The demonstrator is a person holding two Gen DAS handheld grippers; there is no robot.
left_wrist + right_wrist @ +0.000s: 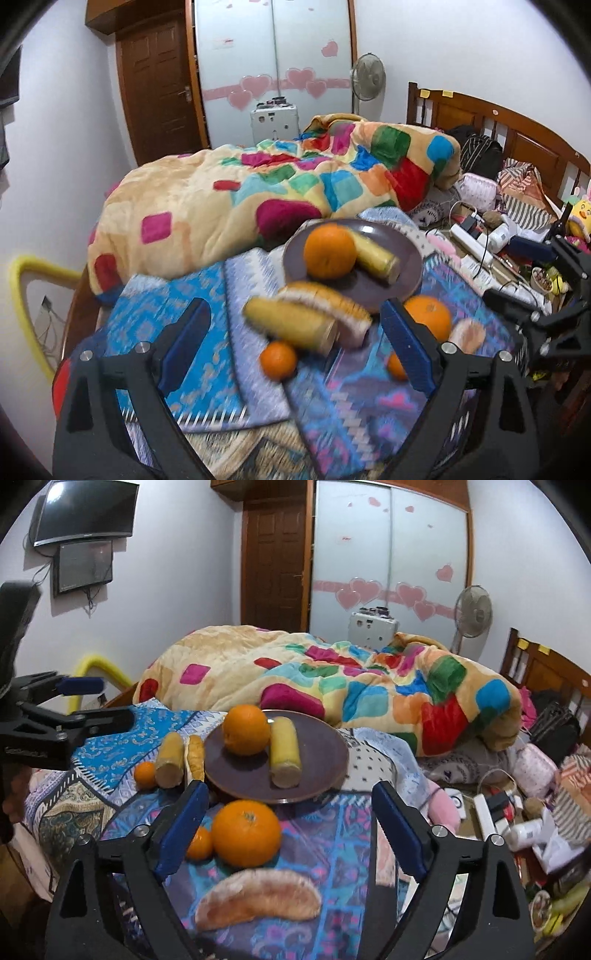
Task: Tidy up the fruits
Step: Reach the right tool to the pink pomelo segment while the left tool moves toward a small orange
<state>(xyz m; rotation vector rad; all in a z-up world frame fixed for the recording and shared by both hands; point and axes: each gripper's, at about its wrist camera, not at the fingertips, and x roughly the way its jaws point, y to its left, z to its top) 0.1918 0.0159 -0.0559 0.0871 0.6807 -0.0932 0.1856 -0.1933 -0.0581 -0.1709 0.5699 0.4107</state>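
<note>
A dark round plate (317, 760) on the patterned bed cloth holds a large orange (245, 729) and a yellow cob-like piece (284, 753). Left of the plate lie a second yellow piece (169, 760), a fruit wedge (195, 760) and a small orange (144, 774). Nearer lie a big orange (246, 832), a small orange (199, 843) and a pale pomelo-like segment (258, 897). My right gripper (288, 830) is open and empty above these. My left gripper (295, 350) is open and empty over the yellow piece (291, 325) and wedge (325, 306); it also shows at the left of the right wrist view (99, 701).
A rumpled multicoloured blanket (332, 675) lies behind the plate. Cluttered items, a power strip (476, 247) and bottles sit to the right by the wooden headboard (517, 129). A yellow-padded rail (22, 295) stands at the left bed edge.
</note>
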